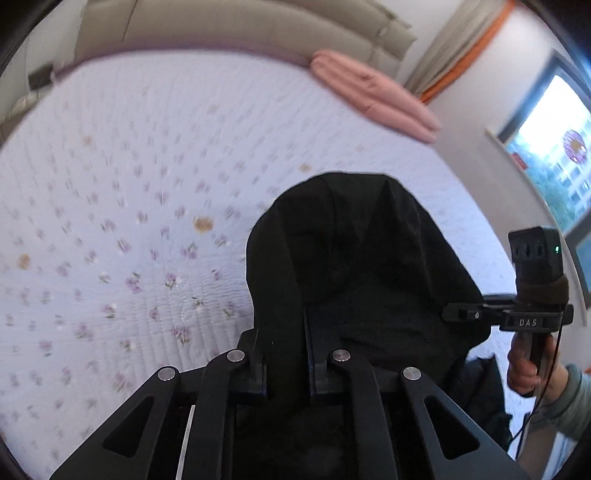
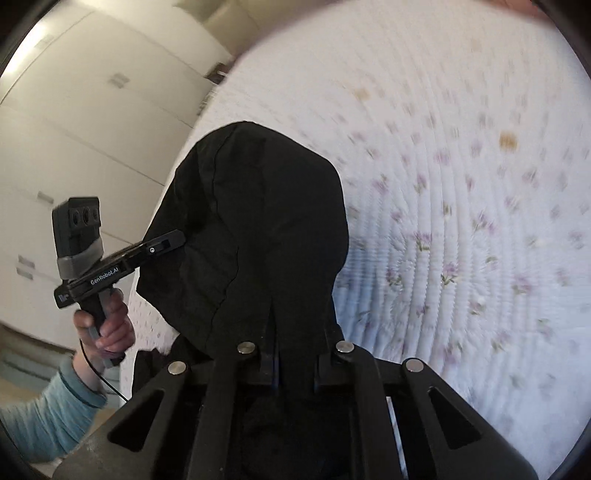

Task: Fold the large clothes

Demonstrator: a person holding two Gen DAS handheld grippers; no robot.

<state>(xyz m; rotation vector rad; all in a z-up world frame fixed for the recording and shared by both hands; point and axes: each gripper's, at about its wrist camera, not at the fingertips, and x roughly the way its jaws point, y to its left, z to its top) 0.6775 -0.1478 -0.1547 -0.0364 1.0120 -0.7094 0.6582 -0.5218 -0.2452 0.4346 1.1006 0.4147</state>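
Judging by how things lie, the fold has barely begun: the large black garment of soft matte cloth is only picked up, bunched and draped, with no flat fold visible anywhere, so spreading it out and every fold are still to come. The left gripper has its jaws drawn narrow and clamped on a thickness of the black cloth, which rises ahead of the jaws in a hooded, rounded hump and falls away below them. The right gripper is the same, jaws nearly together and pinching a pleat of the garment, whose surface shows a raised seam line and soft creases. In each wrist view the other gripper stands off to the side of the hump, held by a hand in a pale blue-green sleeve. Beyond and beneath the jaws spreads the bed with its pale lilac quilted cover printed with small purple flowers, ribbed by stitching and blurred here. A plump pink rolled quilt lies far ahead of the left jaws, against the padded beige headboard.
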